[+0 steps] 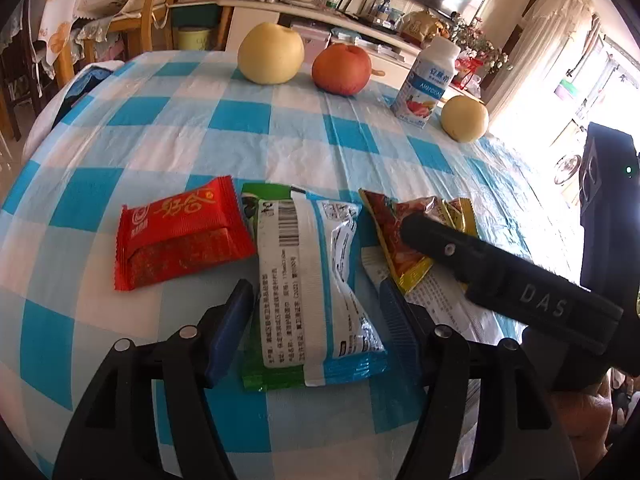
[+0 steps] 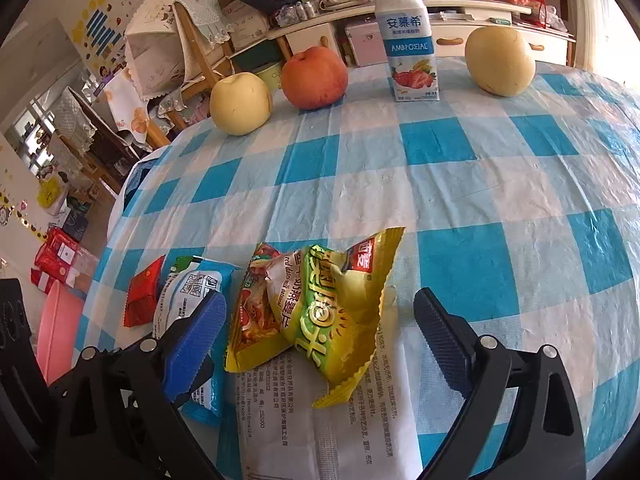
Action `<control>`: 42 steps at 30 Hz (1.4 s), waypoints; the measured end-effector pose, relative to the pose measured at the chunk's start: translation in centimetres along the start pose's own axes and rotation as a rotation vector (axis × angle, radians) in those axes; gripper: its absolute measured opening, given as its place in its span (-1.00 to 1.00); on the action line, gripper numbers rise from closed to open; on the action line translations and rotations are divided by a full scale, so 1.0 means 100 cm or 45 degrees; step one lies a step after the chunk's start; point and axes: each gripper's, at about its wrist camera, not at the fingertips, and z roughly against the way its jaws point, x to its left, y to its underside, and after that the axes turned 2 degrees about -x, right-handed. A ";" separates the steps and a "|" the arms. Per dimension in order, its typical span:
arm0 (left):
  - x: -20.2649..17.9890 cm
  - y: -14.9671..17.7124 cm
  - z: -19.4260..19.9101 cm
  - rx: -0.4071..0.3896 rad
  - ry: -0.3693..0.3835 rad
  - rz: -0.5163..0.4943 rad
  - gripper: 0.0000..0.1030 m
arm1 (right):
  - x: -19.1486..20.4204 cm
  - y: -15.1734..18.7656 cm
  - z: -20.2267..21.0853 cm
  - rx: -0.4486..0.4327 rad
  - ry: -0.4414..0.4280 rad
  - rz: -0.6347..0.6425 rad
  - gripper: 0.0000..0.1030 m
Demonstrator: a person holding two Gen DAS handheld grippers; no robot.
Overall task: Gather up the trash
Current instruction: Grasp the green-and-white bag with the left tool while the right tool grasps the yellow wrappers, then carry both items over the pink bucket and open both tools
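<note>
On the checked tabletop (image 1: 280,140), in the left wrist view, the left gripper (image 1: 316,332) stands wide open with its blue pads either side of the white-and-blue wrapper (image 1: 316,280), holding nothing. A red wrapper (image 1: 180,232) lies just to its left, touching it, and a green wrapper (image 1: 256,380) peeks out from underneath. The right gripper's black finger (image 1: 480,268) crosses in from the right, over the yellow wrapper (image 1: 404,240).

In the right wrist view, the right gripper (image 2: 320,340) is likewise spread wide and empty, its pads flanking the crumpled yellow wrapper, which rests on a flat white printed wrapper (image 2: 320,420). A pear (image 2: 240,104), an apple (image 2: 314,78), a yoghurt bottle (image 2: 410,40) and a second pear (image 2: 500,60) stand well apart at the far edge.

The likely trouble: the wrappers overlap, so closing either gripper may catch only a slippery edge, or drag a neighbour along and drop it. The two grippers are also close enough to knock together.
</note>
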 end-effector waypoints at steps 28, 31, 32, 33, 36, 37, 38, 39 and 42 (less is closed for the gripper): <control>0.003 -0.001 0.018 -0.080 0.038 0.004 -0.43 | 0.025 0.000 0.065 -0.219 0.008 0.154 -0.18; 0.006 -0.002 0.024 -0.094 0.064 0.015 -0.43 | 0.029 0.002 0.075 -0.227 -0.005 0.165 -0.18; 0.006 -0.002 0.026 -0.099 0.069 0.015 -0.43 | 0.032 0.003 0.079 -0.237 -0.005 0.175 -0.18; 0.007 -0.003 0.029 -0.108 0.071 0.016 -0.43 | 0.034 0.004 0.083 -0.244 -0.008 0.181 -0.18; 0.011 -0.003 0.037 -0.129 0.083 0.029 -0.44 | 0.041 0.005 0.092 -0.261 -0.020 0.197 -0.18; 0.012 -0.003 0.040 -0.137 0.088 0.036 -0.44 | 0.043 0.005 0.095 -0.266 -0.025 0.202 -0.18; 0.014 -0.004 0.043 -0.147 0.092 0.042 -0.44 | 0.045 0.006 0.097 -0.269 -0.031 0.206 -0.18; 0.017 -0.004 0.047 -0.159 0.097 0.050 -0.44 | 0.047 0.007 0.098 -0.269 -0.039 0.209 -0.18; 0.025 -0.005 0.060 -0.200 0.111 0.074 -0.45 | 0.054 0.011 0.101 -0.264 -0.050 0.227 -0.18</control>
